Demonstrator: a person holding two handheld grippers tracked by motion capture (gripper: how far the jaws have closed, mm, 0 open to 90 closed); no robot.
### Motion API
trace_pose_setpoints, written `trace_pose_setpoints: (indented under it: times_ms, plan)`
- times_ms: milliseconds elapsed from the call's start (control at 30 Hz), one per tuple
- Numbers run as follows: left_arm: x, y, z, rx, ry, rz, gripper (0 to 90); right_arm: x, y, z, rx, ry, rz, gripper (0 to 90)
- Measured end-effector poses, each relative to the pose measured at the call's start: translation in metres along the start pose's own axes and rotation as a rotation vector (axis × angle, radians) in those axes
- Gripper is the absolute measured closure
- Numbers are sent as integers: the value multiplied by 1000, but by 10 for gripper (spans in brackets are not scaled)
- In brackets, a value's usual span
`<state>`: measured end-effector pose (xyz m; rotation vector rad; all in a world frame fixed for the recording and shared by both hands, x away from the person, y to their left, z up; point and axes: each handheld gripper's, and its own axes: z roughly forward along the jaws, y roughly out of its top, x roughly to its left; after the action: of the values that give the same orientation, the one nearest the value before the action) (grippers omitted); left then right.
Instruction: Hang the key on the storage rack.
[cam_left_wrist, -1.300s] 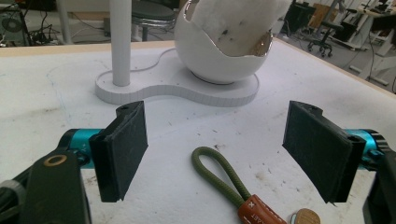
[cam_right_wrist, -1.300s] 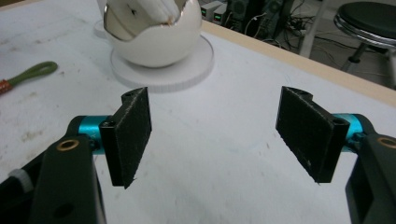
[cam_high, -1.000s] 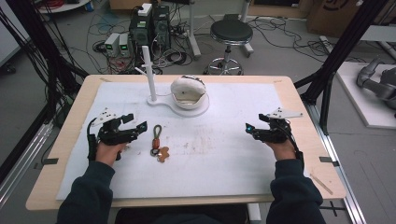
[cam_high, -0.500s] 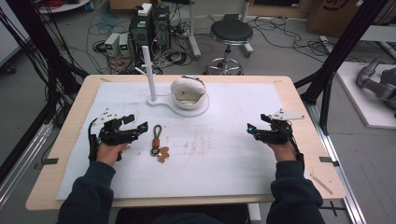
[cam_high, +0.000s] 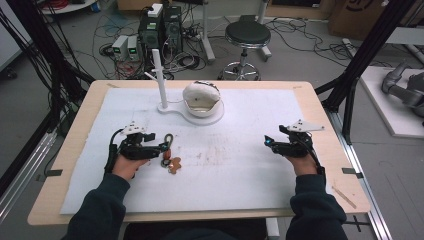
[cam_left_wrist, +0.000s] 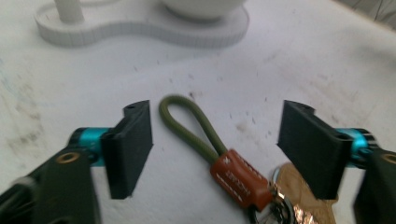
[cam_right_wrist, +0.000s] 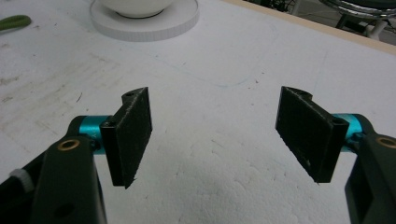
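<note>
The left gripper (cam_left_wrist: 217, 149), its jaws unclenched and just now narrowing, is straddling a key fob (cam_left_wrist: 219, 158) lying flat on the white mat (cam_high: 235, 165), touching nothing yet. The fob's olive cord loop (cam_left_wrist: 187, 123) looks soft and light; the stiff brown tab (cam_left_wrist: 240, 179) likely offers the firmest purchase. The right gripper (cam_right_wrist: 215, 140) is resting released, well apart.

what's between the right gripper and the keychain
Only bare white mat, stained but with nothing on it, as the high view shows. The right gripper hovers open at one side; the keychain lies at the other, between the left gripper's jaws.
</note>
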<state>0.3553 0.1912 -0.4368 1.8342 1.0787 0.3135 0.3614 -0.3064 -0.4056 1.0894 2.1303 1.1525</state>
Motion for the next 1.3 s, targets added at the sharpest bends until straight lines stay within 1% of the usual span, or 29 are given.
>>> trace_pose_setpoints:
  times_ms: [33,100,167,200,300,333,367,400,433,467,500,533,633,667,733,833,867,900,967,1067,1100,1133,1200,1233,1267,1300]
  plan:
    - [-2,-1,1,20,9,-5,326,1,0,1,4,-1,-10,274]
    - [-6,-2,4,43,31,-7,379,3,0,3,10,2,-20,274]
    - [-11,-3,10,80,69,-15,390,3,0,4,13,6,-29,275]
    - [-15,-4,14,103,92,-1,396,3,0,4,13,8,-29,275]
    - [-24,-5,23,142,118,36,409,2,0,3,9,8,-18,275]
    - [-28,-6,26,143,149,55,410,1,0,3,8,9,-20,275]
    - [-32,-5,27,149,180,64,420,1,-1,2,9,9,-24,275]
    - [-34,-5,28,150,202,57,433,1,-1,2,8,6,-23,275]
    - [-37,-6,29,149,221,66,434,1,-1,2,11,7,-22,276]
    - [-40,-6,31,151,239,88,437,1,-1,2,11,6,-21,276]
    - [-41,-6,30,156,245,102,444,1,-1,2,11,6,-24,276]
    - [-42,-6,30,155,236,107,470,1,-1,2,12,5,-26,277]
    - [-45,-5,30,163,217,123,613,1,-1,1,9,3,-28,277]
    - [-45,-4,30,165,216,116,654,1,-1,1,7,2,-27,277]
    - [-42,-4,29,161,198,84,683,1,-1,1,7,3,-25,277]
    - [-35,-3,27,140,161,8,710,1,-1,1,6,2,-25,277]
    - [-33,-3,25,123,148,-11,712,1,-1,1,6,3,-25,277]
    - [-31,-1,23,94,134,-28,714,0,-1,1,6,1,-29,277]
    - [-28,2,17,40,108,-38,715,0,-2,0,4,1,-28,277]
    - [-24,9,6,-54,77,-41,717,-1,-2,0,3,2,-22,277]
    - [-23,11,3,-75,69,-34,717,-1,-2,0,3,1,-22,277]
    - [-20,13,-3,-107,63,-38,717,0,-2,0,3,3,-16,277]
    - [-15,17,-12,-158,55,-46,718,-1,-2,0,-1,0,-19,277]
    - [-13,18,-17,-183,61,-51,718,-1,-2,0,-1,-1,-21,277]
    - [-11,19,-20,-198,57,-57,718,-1,-2,0,-3,2,-21,277]
    - [-7,21,-26,-229,50,-62,718,0,-2,0,-2,3,-22,277]
